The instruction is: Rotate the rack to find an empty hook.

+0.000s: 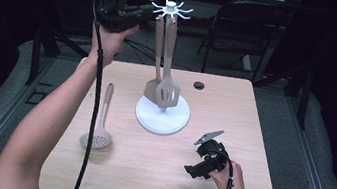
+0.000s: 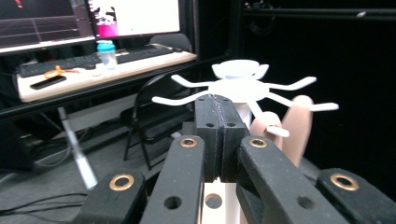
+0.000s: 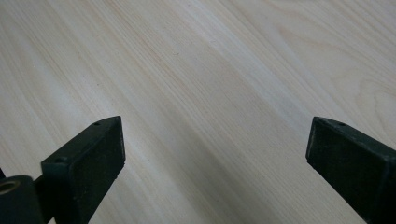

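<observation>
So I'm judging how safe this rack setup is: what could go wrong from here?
The left gripper is shut, empty, close to the rack's hooks; a nudge could tip the rack or swing the two hung spatulas off. The skimmer lies near the table edge by the left forearm, which could sweep it off.

The bench (image 1: 254, 117) has a pale wood top with rounded corners and a small dark round hole (image 1: 199, 85) near its far edge. Under it lies a grey floor (image 1: 304, 120), with dark metal rails along the left and right sides. Behind the bench the room is very dark. A black folding chair (image 1: 240, 24) stands at the far right. In the left gripper view, a long desk (image 2: 107, 72) stands far at the left and carries two lit monitors (image 2: 135, 16), a dark keyboard (image 2: 56, 65) and a small jar with a blue lid (image 2: 106, 53). Cables lie on the floor there.
</observation>
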Available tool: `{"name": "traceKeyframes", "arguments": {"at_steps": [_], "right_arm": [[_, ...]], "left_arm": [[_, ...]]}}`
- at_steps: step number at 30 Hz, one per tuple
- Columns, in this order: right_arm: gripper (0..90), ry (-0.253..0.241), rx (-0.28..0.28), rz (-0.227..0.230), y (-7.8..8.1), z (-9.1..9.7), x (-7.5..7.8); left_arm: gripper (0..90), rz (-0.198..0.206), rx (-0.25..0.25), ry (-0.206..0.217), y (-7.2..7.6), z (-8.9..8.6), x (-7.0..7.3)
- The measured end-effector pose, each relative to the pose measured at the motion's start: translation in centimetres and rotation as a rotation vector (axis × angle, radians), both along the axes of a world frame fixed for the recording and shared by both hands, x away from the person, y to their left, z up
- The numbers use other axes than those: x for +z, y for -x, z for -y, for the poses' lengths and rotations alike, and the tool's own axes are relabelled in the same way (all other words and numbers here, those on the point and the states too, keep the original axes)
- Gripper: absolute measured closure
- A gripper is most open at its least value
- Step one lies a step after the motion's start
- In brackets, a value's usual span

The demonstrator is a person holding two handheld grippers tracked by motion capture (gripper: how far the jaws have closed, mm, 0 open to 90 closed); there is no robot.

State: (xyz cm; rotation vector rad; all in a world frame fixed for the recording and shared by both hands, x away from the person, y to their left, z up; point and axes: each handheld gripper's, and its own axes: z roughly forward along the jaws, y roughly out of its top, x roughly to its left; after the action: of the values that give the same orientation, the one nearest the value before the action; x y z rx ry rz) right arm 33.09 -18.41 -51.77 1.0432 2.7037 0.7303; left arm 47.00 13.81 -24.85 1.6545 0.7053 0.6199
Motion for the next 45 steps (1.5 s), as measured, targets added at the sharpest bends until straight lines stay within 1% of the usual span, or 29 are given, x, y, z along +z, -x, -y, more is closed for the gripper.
{"name": "traceKeyframes", "arguments": {"at_steps": [3, 4, 7, 8, 10, 11, 12, 13, 15, 16, 17, 18, 20, 21, 22, 23, 24, 25, 26, 27, 28, 31, 32, 35, 37, 38, 40, 41, 45], "right_arm": [[4.4, 0.003, 0.003, -0.001, 0.0, 0.0, 0.0], [4.4, -0.019, -0.01, 0.006, 0.1, -0.1, -0.2], [4.4, -0.016, -0.009, 0.004, 0.1, -0.1, -0.1], [4.4, -0.001, 0.0, -0.001, 0.1, -0.1, 0.0], [4.5, -0.006, 0.005, -0.004, 0.0, -0.1, -0.1], [4.5, 0.01, 0.007, -0.004, 0.0, -0.1, 0.0], [4.6, 0.01, 0.006, -0.004, 0.1, -0.1, 0.0], [4.5, -0.006, -0.004, -0.001, 0.1, -0.2, -0.2], [4.6, -0.005, -0.003, 0.001, 0.1, -0.2, -0.2], [4.6, 0.013, 0.008, -0.003, 0.0, -0.1, 0.0], [4.7, 0.015, 0.008, -0.004, 0.0, -0.1, 0.0], [4.6, 0.02, 0.01, -0.006, 0.0, -0.1, 0.0], [4.7, 0.02, 0.011, -0.006, 0.0, -0.1, 0.0], [4.6, 0.0, -0.001, 0.001, 0.1, -0.2, -0.2], [4.7, 0.018, 0.008, 0.001, 0.1, -0.2, 0.0], [4.7, 0.002, -0.001, -0.001, 0.1, -0.3, -0.1], [4.7, 0.005, -0.001, -0.001, 0.2, -0.3, -0.1], [4.7, 0.02, 0.007, -0.002, 0.1, -0.3, 0.0], [4.7, 0.011, 0.008, -0.006, 0.1, -0.3, 0.0], [4.7, 0.029, 0.018, -0.006, 0.1, -0.3, 0.1], [4.7, 0.027, 0.017, -0.007, 0.1, -0.3, 0.1], [4.7, 0.024, 0.018, -0.006, 0.1, -0.3, 0.0], [4.7, 0.025, 0.02, -0.007, 0.1, -0.3, 0.1], [4.8, 0.026, 0.012, -0.006, 0.1, -0.3, 0.0], [4.8, 0.013, 0.009, -0.01, 0.1, -0.3, 0.0], [4.8, -0.008, -0.003, -0.008, 0.2, -0.4, -0.2], [4.8, 0.003, -0.001, -0.007, 0.2, -0.4, -0.2], [4.8, 0.028, 0.013, -0.011, 0.1, -0.3, 0.0], [4.8, 0.03, 0.02, -0.011, 0.1, -0.3, 0.0]], "left_arm": [[89.9, 0.001, 0.012, -0.012, -0.3, 0.1, -0.1], [89.9, 0.001, 0.012, -0.01, -0.4, 0.2, -0.1], [89.9, -0.001, 0.02, -0.011, -0.8, 0.1, -0.1], [89.9, -0.005, 0.023, -0.013, -0.9, 0.1, -0.1], [89.9, -0.012, 0.024, -0.013, -1.2, 0.0, 0.0], [89.9, -0.013, 0.026, -0.019, -1.2, -0.1, 0.1], [89.9, -0.011, 0.03, -0.016, -1.2, -0.2, 0.2], [89.9, -0.008, 0.027, -0.017, -1.1, -0.3, 0.3], [89.9, 0.0, 0.026, -0.014, -0.7, -0.5, 0.5], [89.9, 0.002, 0.018, -0.009, -0.5, -0.6, 0.5], [89.9, 0.009, 0.013, 0.001, -0.1, -0.7, 0.5], [89.9, 0.014, 0.009, -0.002, 0.2, -0.7, 0.6], [89.9, 0.022, -0.008, 0.003, 0.9, -0.8, 0.5], [89.9, 0.031, -0.012, 0.006, 1.2, -0.7, 0.6], [89.9, 0.033, -0.024, 0.01, 1.5, -0.7, 0.6], [89.9, 0.041, -0.031, 0.012, 1.8, -0.7, 0.6], [89.9, 0.043, -0.041, 0.015, 2.1, -0.6, 0.6], [89.9, 0.047, -0.048, 0.013, 2.3, -0.4, 0.7], [89.9, 0.052, -0.052, 0.006, 2.5, -0.3, 0.7], [89.9, 0.054, -0.062, 0.003, 2.6, -0.2, 0.7], [90.0, 0.051, -0.068, -0.011, 2.7, 0.1, 0.7], [89.9, 0.041, -0.048, -0.042, 2.4, 0.4, 0.6], [90.0, 0.032, -0.048, -0.043, 2.3, 0.4, 0.5], [90.0, 0.029, -0.036, -0.042, 2.0, 0.5, 0.3], [90.0, 0.026, -0.029, -0.046, 1.9, 0.4, 0.3], [89.9, 0.025, -0.022, -0.048, 1.8, 0.4, 0.2], [90.0, 0.022, -0.011, -0.05, 1.6, 0.3, 0.1], [90.0, 0.019, -0.005, -0.054, 1.5, 0.2, 0.1], [90.0, 0.011, 0.012, -0.05, 1.1, 0.0, 0.0]]}}
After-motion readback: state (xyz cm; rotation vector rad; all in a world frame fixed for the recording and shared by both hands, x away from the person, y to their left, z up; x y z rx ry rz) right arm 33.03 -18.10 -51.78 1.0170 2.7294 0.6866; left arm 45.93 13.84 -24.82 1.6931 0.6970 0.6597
